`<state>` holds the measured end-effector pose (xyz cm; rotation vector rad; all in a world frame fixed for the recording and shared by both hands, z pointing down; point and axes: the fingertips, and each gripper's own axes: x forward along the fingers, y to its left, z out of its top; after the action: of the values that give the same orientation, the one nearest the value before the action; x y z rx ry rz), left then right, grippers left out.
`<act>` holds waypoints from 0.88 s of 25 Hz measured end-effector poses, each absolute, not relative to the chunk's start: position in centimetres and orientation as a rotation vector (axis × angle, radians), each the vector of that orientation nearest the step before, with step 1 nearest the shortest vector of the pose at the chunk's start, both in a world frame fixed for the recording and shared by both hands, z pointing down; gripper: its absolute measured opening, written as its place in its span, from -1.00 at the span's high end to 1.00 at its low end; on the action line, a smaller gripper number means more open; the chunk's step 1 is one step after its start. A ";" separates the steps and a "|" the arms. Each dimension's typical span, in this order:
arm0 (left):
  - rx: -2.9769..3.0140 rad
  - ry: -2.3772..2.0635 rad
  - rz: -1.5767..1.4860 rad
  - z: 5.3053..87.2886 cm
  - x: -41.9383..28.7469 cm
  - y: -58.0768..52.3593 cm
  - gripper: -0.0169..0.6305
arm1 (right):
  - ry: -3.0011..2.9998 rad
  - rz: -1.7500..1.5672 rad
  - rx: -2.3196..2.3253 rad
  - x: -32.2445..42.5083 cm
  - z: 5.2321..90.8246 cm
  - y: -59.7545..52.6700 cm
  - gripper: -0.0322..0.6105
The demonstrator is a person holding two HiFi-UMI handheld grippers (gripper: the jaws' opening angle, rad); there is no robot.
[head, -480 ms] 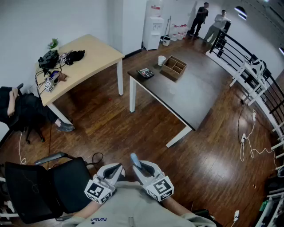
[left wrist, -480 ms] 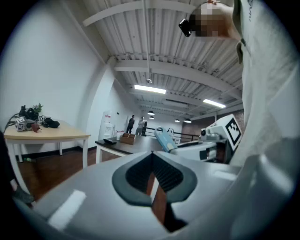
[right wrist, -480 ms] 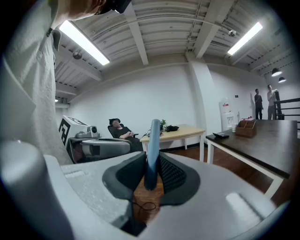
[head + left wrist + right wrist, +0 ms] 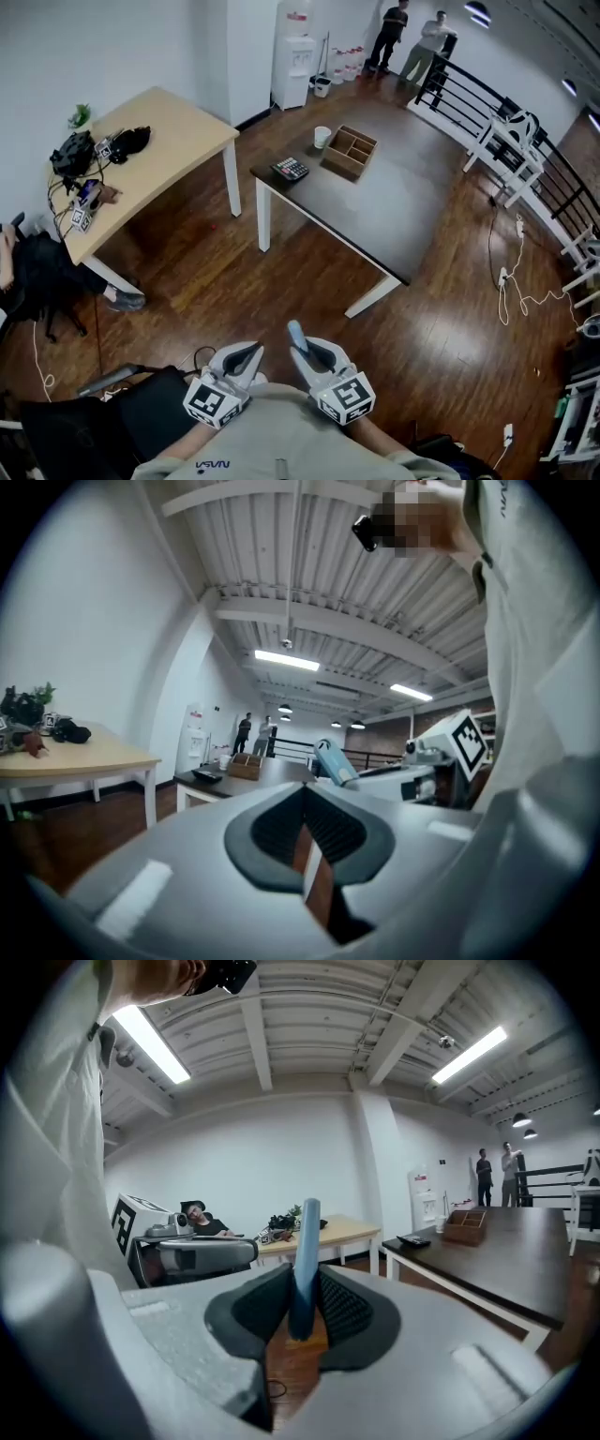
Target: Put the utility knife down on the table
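Observation:
The utility knife (image 4: 296,336) is a slim light-blue handle standing upright out of my right gripper (image 4: 314,356), which is shut on it low in the head view, close to my body. In the right gripper view the knife (image 4: 306,1241) rises between the dark pads of the right gripper (image 4: 302,1302). My left gripper (image 4: 241,361) sits just to its left, shut with nothing in it. Seen in its own view, the left gripper (image 4: 305,832) has its jaws together, with the knife (image 4: 335,761) to its right. The dark table (image 4: 394,211) stands well ahead of both grippers.
On the dark table's far end lie a calculator (image 4: 291,169), a divided wooden box (image 4: 349,152) and a white cup (image 4: 322,137). A light wooden table (image 4: 159,141) with cables and gear stands at the left. A black chair (image 4: 141,412) is beside me. Two people (image 4: 412,37) stand far off by a railing.
The whole view has shifted: both tables now sit a little further left and up, and the chair has slid lower left. Both grippers hold the same pose.

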<state>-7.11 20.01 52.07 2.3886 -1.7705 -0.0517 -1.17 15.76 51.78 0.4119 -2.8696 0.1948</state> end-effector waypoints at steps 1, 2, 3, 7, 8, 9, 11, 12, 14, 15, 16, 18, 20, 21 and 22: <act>2.395 -1.757 -0.054 52.0 -7.5 19.7 0.94 | -2.864 0.193 0.439 -1.4 51.7 15.3 0.63; 2.401 -1.742 -0.057 52.0 -7.8 19.4 0.94 | -2.857 0.189 0.466 -1.4 51.5 14.8 0.63; 2.409 -1.725 -0.060 52.0 -8.0 19.0 0.94 | -2.851 0.184 0.495 -1.5 51.3 14.3 0.63; 2.426 -1.666 -0.067 52.4 -8.6 17.3 0.94 | -2.821 0.183 0.610 -1.2 51.0 12.0 0.63; 2.429 -1.655 -0.072 52.4 -8.7 16.8 0.94 | -2.813 0.184 0.631 -1.2 51.1 11.4 0.63; 2.433 -1.643 -0.076 52.4 -8.8 16.2 0.94 | -2.805 0.186 0.649 -1.1 51.1 10.9 0.63; 2.446 -1.616 -0.075 52.4 -8.6 14.9 0.94 | -2.794 0.196 0.679 -0.8 51.3 9.8 0.63; 2.455 -1.601 -0.071 52.5 -8.5 14.2 0.94 | -2.791 0.204 0.693 -0.6 51.4 9.1 0.63; 2.474 -1.582 -0.059 52.5 -8.2 12.4 0.94 | -2.789 0.219 0.714 -0.3 51.7 7.6 0.63; 2.481 -1.577 -0.052 52.5 -8.2 11.4 0.94 | -2.790 0.226 0.720 -0.2 51.8 6.7 0.63; 2.485 -1.574 -0.045 52.4 -8.1 10.3 0.94 | -2.792 0.231 0.723 -0.1 51.9 5.8 0.63; 2.486 -1.573 -0.032 52.5 -8.0 7.9 0.94 | -2.799 0.242 0.729 0.1 52.2 3.7 0.63; 2.486 -1.576 -0.018 52.4 -7.5 5.1 0.94 | -2.808 0.248 0.741 0.6 52.4 0.9 0.63; 2.491 -1.575 -0.008 52.3 -7.2 3.6 0.94 | -2.811 0.247 0.748 1.0 52.4 -0.6 0.63; 2.497 -1.571 0.002 52.2 -6.8 1.9 0.94 | -2.812 0.244 0.754 1.4 52.3 -2.3 0.63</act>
<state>-6.83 1.94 52.15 2.4970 -1.5711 0.0019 1.38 -2.28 52.32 0.7541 -2.8118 0.2436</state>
